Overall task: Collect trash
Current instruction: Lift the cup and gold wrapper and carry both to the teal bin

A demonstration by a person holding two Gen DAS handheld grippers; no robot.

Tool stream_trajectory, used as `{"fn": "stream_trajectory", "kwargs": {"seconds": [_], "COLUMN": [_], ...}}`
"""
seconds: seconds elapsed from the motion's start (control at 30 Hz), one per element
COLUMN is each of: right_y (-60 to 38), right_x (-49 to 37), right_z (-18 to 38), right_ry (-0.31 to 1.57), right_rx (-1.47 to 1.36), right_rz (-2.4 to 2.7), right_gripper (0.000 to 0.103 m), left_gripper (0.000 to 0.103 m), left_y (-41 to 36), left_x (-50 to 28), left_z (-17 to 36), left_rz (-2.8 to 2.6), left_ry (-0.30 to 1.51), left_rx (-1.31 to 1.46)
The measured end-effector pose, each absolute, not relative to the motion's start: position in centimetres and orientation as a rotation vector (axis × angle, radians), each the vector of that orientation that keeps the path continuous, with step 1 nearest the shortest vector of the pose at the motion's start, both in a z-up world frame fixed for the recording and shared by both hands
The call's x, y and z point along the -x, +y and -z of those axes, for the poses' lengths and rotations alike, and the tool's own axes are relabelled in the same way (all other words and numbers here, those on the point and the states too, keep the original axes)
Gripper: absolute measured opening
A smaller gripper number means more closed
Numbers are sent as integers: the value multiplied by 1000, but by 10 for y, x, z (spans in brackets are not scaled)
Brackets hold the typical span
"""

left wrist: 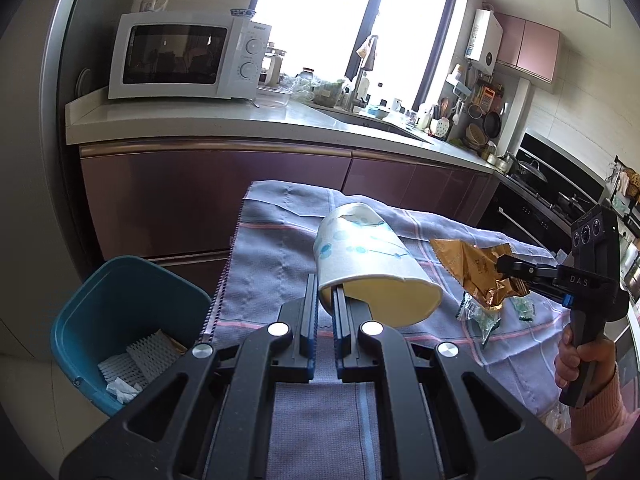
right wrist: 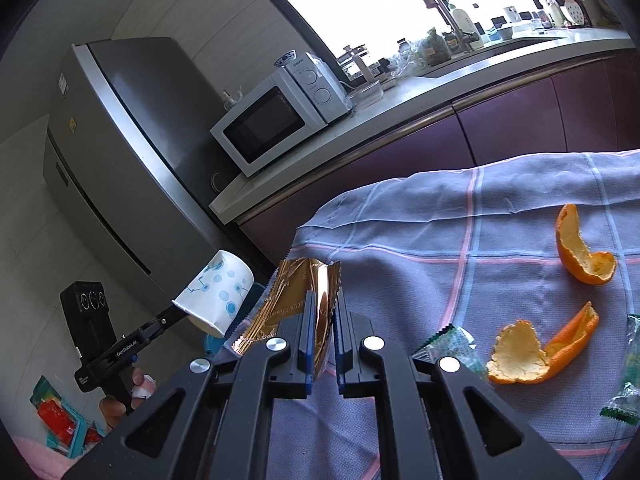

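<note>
My left gripper (left wrist: 325, 280) is shut on the rim of a white paper cup (left wrist: 360, 248) with blue dots, held tilted above the checked cloth (left wrist: 280, 248). The same paper cup (right wrist: 218, 292) shows in the right wrist view, pinched by the left gripper (right wrist: 176, 312). My right gripper (right wrist: 324, 300) is shut on a crumpled gold wrapper (right wrist: 288, 296); in the left wrist view the gold wrapper (left wrist: 476, 272) hangs from the right gripper (left wrist: 505, 266). A teal bin (left wrist: 120, 328) on the floor at left holds white foam netting and paper.
Two orange peels (right wrist: 580, 248) (right wrist: 536, 352) and green candy wrappers (right wrist: 452, 344) (left wrist: 480, 316) lie on the cloth. Behind stand purple cabinets (left wrist: 224, 196), a counter with a microwave (left wrist: 184, 56), and a fridge (right wrist: 120, 152). A person's hand (left wrist: 576, 360) holds the right gripper.
</note>
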State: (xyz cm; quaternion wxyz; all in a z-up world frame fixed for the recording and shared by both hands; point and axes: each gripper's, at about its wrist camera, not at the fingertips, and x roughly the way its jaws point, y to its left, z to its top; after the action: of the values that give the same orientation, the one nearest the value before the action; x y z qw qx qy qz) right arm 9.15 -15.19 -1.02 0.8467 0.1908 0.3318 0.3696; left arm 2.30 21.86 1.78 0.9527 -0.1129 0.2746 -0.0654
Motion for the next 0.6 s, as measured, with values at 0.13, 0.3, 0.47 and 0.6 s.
{"fn": "stream_trajectory", "kwargs": {"seconds": [0.13, 0.3, 0.47, 0.6], "right_y": [-131, -108, -86, -69], "right_x": [-91, -93, -94, -94], "right_z": [10, 8, 7, 5], "right_ry": [712, 727, 736, 741], "right_rx": [-381, -357, -332, -312], "right_rz": [-819, -864, -899, -926], "right_gripper": [7, 7, 7, 7], "left_gripper": [7, 7, 7, 7], "left_y": [232, 250, 268, 281], "left_x": [-13, -1, 10, 19], "left_z": [-19, -20, -20, -19], "left_rz": [95, 51, 10, -22], "left_ry": [549, 541, 535, 529], "left_rx": [238, 249, 266, 278]}}
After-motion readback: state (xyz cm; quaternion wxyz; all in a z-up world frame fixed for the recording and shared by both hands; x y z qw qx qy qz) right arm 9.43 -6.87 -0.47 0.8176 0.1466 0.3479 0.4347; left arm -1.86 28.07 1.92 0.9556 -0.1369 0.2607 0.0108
